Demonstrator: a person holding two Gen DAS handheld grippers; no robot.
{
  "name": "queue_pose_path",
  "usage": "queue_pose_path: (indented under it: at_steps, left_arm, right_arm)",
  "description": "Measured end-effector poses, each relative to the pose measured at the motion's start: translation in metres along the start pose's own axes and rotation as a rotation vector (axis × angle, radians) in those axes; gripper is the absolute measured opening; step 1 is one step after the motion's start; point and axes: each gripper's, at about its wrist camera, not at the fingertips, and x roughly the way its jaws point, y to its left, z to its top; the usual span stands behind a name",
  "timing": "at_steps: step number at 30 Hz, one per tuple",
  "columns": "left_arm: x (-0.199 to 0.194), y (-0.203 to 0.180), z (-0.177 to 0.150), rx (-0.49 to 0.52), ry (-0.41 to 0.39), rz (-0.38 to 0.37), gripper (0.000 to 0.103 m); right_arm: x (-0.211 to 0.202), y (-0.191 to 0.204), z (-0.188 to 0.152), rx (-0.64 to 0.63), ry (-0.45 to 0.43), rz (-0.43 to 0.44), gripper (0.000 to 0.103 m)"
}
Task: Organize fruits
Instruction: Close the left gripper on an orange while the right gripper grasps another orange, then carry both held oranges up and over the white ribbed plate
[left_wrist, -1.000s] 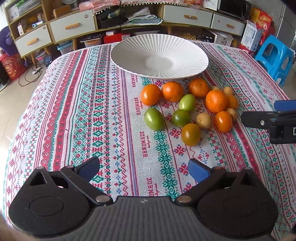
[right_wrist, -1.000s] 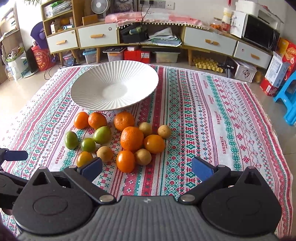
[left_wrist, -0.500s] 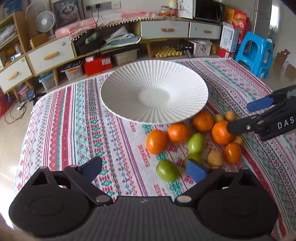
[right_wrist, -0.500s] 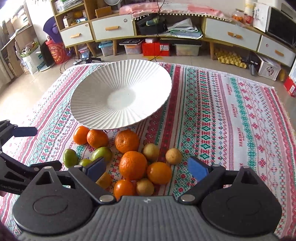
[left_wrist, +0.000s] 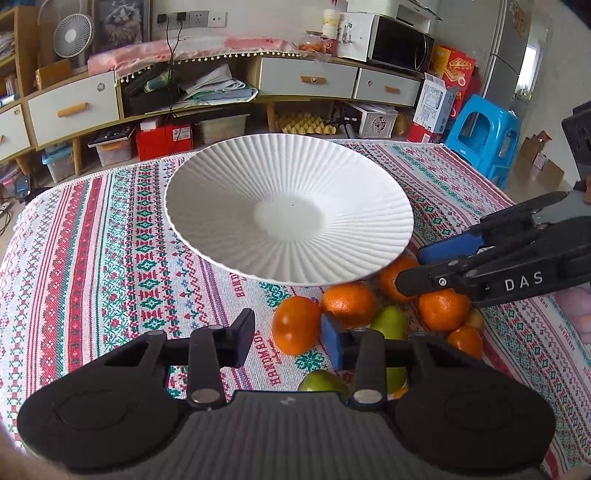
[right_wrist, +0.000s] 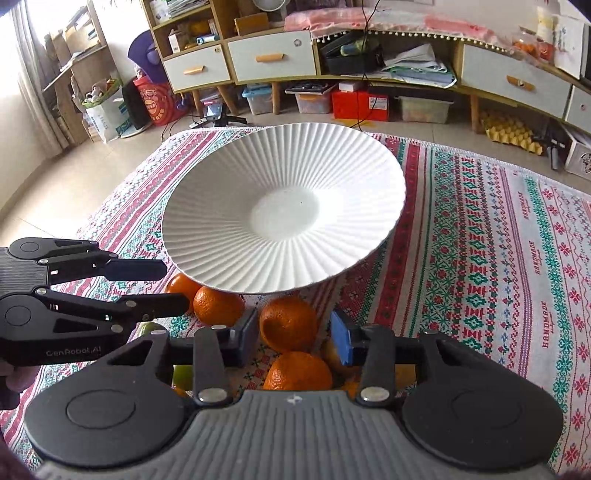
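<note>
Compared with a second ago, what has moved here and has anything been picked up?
Both hand-held grippers came forward and down over the fruit pile and narrowed: the left hand-held gripper now brackets an orange, the right hand-held gripper another orange. Neither is gripped. The white plate remains empty, and the fruit stays on the tablecloth.

A lived-in home — low sideboard (left_wrist: 306, 79) with drawers, desk fan (left_wrist: 72, 35), microwave (left_wrist: 400, 50), blue plastic stool (left_wrist: 482, 134) along the frame's top.

Before you: plate (left_wrist: 229, 192) on the table (left_wrist: 92, 236); fruits (left_wrist: 347, 306) clustered on the table just in front of its near rim; cabinet (left_wrist: 306, 79) behind the table; stool (left_wrist: 484, 136) at far right.
</note>
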Motion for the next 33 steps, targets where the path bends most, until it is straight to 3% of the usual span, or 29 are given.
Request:
queue_pose_path:
  at_steps: [7, 10, 33]
  left_arm:
    - [0.012, 0.005, -0.001, -0.016, 0.028, -0.02, 0.042]
    - [0.013, 0.006, -0.002, -0.03, 0.022, -0.02, 0.033]
    - [-0.013, -0.003, 0.003, 0.003, 0.018, 0.006, 0.031]
  right_arm:
    - [0.005, 0.004, -0.001, -0.018, 0.018, 0.006, 0.035]
    - [0.008, 0.006, -0.001, -0.024, 0.025, -0.002, 0.033]
    - [-0.013, 0.007, 0.002, -0.012, -0.002, -0.046, 0.031]
